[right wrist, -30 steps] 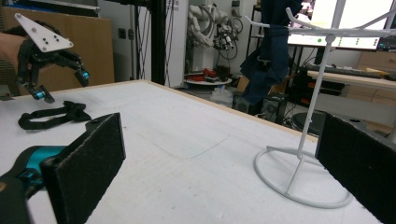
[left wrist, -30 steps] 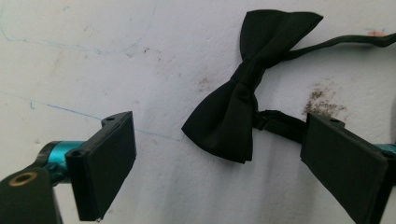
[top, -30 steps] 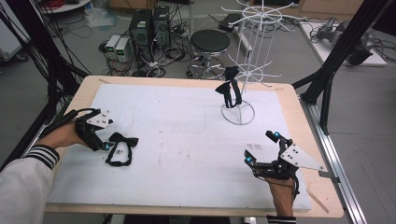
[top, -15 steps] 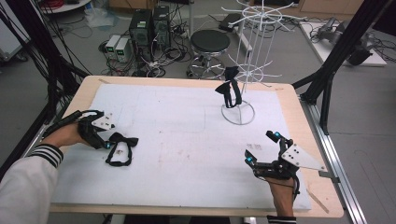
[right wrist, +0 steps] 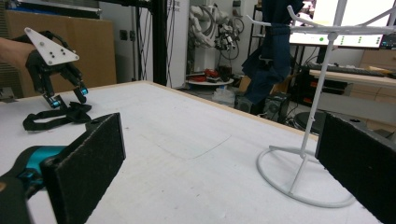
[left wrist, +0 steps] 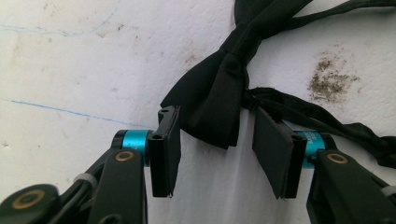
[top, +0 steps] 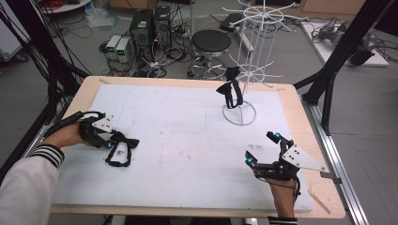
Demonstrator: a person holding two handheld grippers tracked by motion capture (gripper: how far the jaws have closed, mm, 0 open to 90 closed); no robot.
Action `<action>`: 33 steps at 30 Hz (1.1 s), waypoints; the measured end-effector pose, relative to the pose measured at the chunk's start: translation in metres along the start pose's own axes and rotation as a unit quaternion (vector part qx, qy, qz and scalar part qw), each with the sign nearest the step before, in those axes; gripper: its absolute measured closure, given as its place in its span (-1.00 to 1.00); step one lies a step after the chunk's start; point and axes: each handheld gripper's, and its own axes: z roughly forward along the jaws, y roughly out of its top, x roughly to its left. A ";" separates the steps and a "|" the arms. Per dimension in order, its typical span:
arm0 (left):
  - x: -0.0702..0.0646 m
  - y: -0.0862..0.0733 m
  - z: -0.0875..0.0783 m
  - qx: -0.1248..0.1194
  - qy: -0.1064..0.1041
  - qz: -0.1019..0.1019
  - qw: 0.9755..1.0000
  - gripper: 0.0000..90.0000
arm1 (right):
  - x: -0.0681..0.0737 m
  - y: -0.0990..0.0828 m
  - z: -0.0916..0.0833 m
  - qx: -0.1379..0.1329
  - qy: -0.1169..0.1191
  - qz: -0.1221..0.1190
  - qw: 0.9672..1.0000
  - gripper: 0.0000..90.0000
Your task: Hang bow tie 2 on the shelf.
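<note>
- Bow tie (top: pixel 123 143) lies flat on the white mat (top: pixel 187 140), near the table's (top: pixel 300 108) left edge, about midway along it.
- In the high view its long axis runs roughly left to right; the strap (top: pixel 117 157) loops from it toward the near edge.
- In the left gripper view, one wing of the bow tie (left wrist: pixel 219 100) sits between the jaws, with the knot just beyond them.
- Left gripper (top: pixel 107 139) is at the bow tie, angled down at the mat. Its jaws have just been closing around the wing. The left pad (left wrist: pixel 169 149) touches the fabric edge; the right pad stands just clear. No firm grip is yet shown.
- Right gripper (top: pixel 262 149) is near the table's near right corner, well apart from the bow tie, jaws wide apart and holding nothing.
- White wire rack (top: pixel 244 70) stands on a ring base near the far right part of the mat.
- A second bow tie (top: pixel 230 86) hangs on the rack, low on the stem, its strap drooping toward the base.
</note>
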 end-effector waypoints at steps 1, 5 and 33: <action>0.001 0.000 -0.001 0.002 -0.002 0.002 1.000 0.23 | 0.000 0.000 0.000 0.001 -0.001 0.000 1.000 -0.98; 0.003 0.002 0.000 0.008 -0.015 -0.001 1.000 0.34 | 0.000 0.000 0.000 0.001 0.000 0.000 1.000 -0.98; 0.003 0.006 -0.006 0.000 -0.035 -0.057 0.998 0.90 | 0.001 0.001 0.000 0.002 0.004 0.003 1.000 -0.98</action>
